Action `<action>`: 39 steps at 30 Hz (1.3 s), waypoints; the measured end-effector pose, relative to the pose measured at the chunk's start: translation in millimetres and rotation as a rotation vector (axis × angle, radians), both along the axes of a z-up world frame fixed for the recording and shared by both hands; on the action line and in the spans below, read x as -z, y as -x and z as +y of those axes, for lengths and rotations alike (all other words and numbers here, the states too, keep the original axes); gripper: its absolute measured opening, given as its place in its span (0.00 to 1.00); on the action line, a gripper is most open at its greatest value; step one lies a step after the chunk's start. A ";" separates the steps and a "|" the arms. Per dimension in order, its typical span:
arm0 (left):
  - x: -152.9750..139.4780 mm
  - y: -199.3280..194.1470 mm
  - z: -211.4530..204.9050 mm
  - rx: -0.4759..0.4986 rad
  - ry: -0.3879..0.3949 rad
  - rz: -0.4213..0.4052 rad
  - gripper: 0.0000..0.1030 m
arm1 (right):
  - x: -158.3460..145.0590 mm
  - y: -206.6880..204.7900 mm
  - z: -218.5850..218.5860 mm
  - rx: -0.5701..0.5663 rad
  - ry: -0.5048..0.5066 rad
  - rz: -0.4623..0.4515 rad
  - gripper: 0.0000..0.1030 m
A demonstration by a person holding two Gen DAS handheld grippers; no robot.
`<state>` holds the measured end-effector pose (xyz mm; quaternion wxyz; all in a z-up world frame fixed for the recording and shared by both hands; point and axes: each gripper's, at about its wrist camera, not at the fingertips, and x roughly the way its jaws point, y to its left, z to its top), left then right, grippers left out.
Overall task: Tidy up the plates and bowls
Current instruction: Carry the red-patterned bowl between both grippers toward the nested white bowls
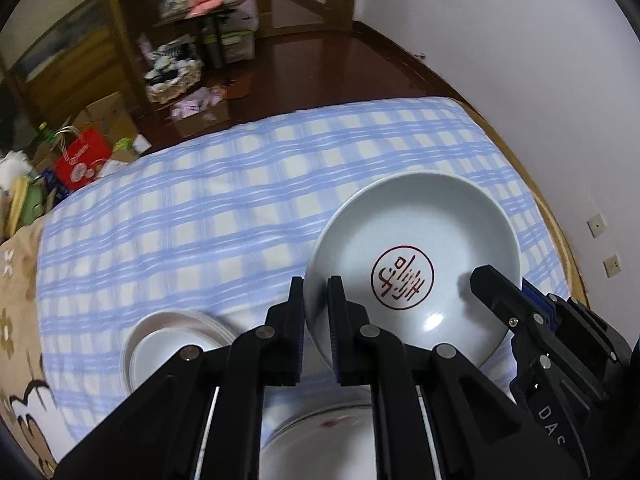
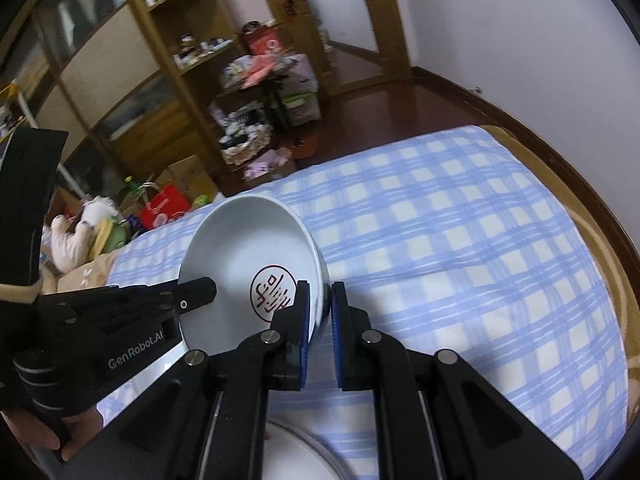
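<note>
- The bed (image 1: 200, 208), under a blue-and-white checked cover, fills most of the room in front of me; a wide stretch of the cover beyond the dishes lies bare, running to the far edge where the dark wooden floor (image 1: 320, 60) begins.
- A wooden rim (image 2: 600, 240) borders the bed on the wall side, close under the white wall (image 1: 520, 60).
- Across the floor stands a wooden shelf unit (image 2: 168, 60) with a cluttered heap of boxes and bags at its foot, and a red paper bag (image 1: 80, 158) beside the bed's far corner.
- Both tongs point steeply down at the bed, one on each side of a pale bowl (image 1: 416, 264) with a red round stamp inside; the bowl is tipped on its side, off the cover, held between the two.
- The left gripper (image 1: 316, 300) is clamped on the bowl's rim, one finger inside, one outside.
- The right gripper (image 2: 320, 304) is clamped on the opposite rim the same way.
- A hand (image 2: 52, 436) grips the left tool's handle at the lower left edge of the right view.
- A small stack of white plates (image 1: 176, 340) rests on the cover just left of the left tongs.
- Another white plate (image 1: 320, 440) with a red mark lies directly beneath the tongs, partly hidden.
</note>
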<state>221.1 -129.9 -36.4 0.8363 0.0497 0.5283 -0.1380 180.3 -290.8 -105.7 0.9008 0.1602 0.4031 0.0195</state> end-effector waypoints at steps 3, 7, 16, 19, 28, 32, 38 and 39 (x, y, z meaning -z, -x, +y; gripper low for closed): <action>-4.4 8.3 25.1 -0.035 -0.012 -0.007 0.11 | -3.0 2.8 20.7 -0.041 -0.003 -0.013 0.10; -7.9 21.8 53.8 -0.072 -0.021 -0.018 0.11 | -5.7 6.7 45.2 -0.094 -0.005 -0.033 0.10; -2.7 47.4 96.6 -0.150 -0.044 -0.048 0.12 | -3.8 14.5 88.3 -0.181 0.001 -0.039 0.10; 0.9 53.8 106.7 -0.174 -0.029 -0.044 0.12 | -1.9 17.1 97.9 -0.202 0.010 -0.040 0.10; 10.5 65.7 133.1 -0.202 -0.003 -0.027 0.11 | 3.1 21.0 119.3 -0.245 0.025 -0.041 0.10; 15.6 67.9 140.3 -0.213 0.002 -0.026 0.11 | 7.6 22.7 129.8 -0.266 0.049 -0.038 0.10; 26.0 70.5 152.0 -0.224 0.023 -0.005 0.11 | 13.1 21.0 138.2 -0.284 0.074 -0.032 0.10; 27.6 70.8 153.9 -0.226 0.027 -0.004 0.11 | 13.9 21.2 138.8 -0.286 0.075 -0.031 0.10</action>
